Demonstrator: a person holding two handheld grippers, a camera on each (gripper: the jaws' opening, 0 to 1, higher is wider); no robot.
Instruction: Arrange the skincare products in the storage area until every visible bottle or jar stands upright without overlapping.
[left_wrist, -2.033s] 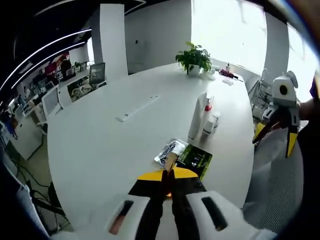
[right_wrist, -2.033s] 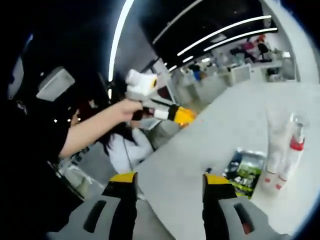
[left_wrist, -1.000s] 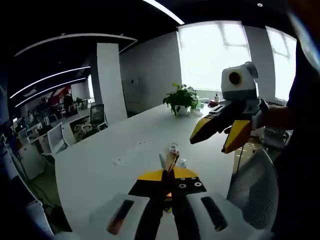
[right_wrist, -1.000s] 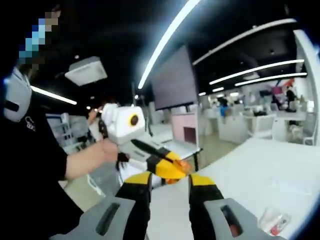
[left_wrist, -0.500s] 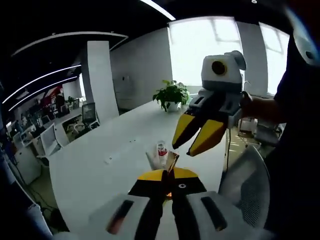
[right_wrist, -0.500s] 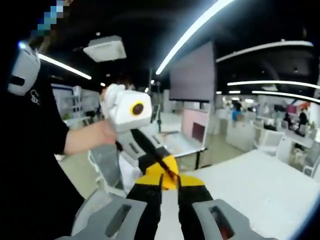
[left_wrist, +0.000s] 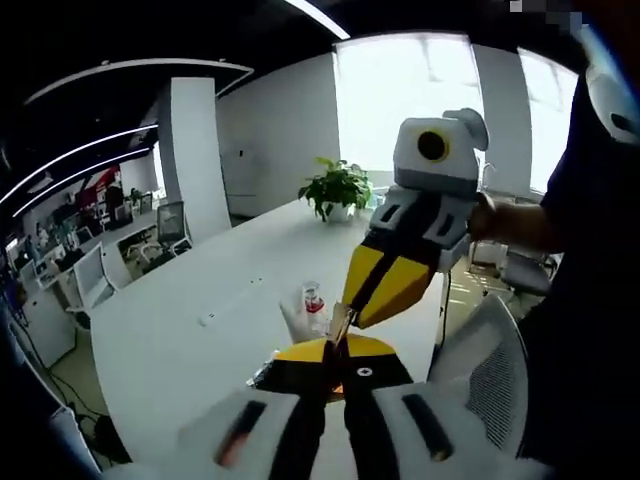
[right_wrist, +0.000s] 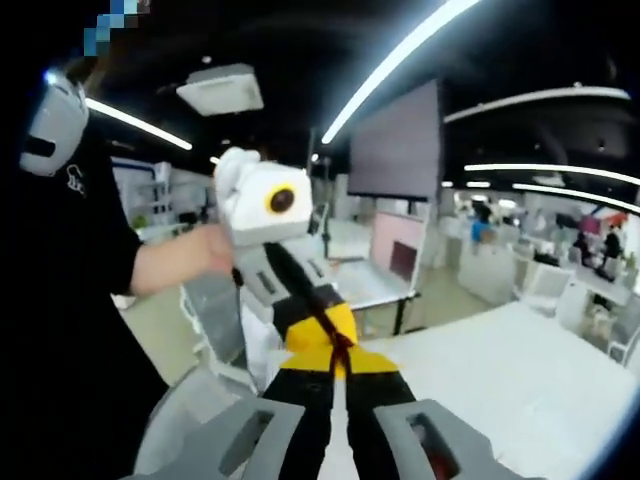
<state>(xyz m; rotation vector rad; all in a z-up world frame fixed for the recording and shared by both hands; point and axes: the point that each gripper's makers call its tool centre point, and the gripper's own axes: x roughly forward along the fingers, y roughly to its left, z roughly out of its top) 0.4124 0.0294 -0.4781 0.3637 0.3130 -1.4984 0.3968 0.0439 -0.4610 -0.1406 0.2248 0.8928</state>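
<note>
A white tube (left_wrist: 292, 320) and a small clear bottle with a red cap (left_wrist: 314, 302) stand close together on the white table (left_wrist: 180, 330), beyond my left gripper (left_wrist: 337, 338). Its jaws are shut and empty. My right gripper (left_wrist: 348, 308) enters the left gripper view from the right, held in a hand, its yellow jaws shut and its tip meeting the left one's tip. In the right gripper view my right gripper (right_wrist: 341, 370) is shut, tip to tip with the left gripper (right_wrist: 336, 346), which a hand (right_wrist: 205, 252) holds up.
A potted plant (left_wrist: 338, 188) stands at the table's far end by bright windows. A grey mesh chair (left_wrist: 492, 365) sits at the right. A dark packet edge (left_wrist: 263, 372) shows beside my left jaws. Desks and chairs (left_wrist: 165, 225) fill the office behind.
Both grippers were lifted off the table and brought together tip to tip. The right gripper went from open to shut. The bottles now sit farther below and ahead.
</note>
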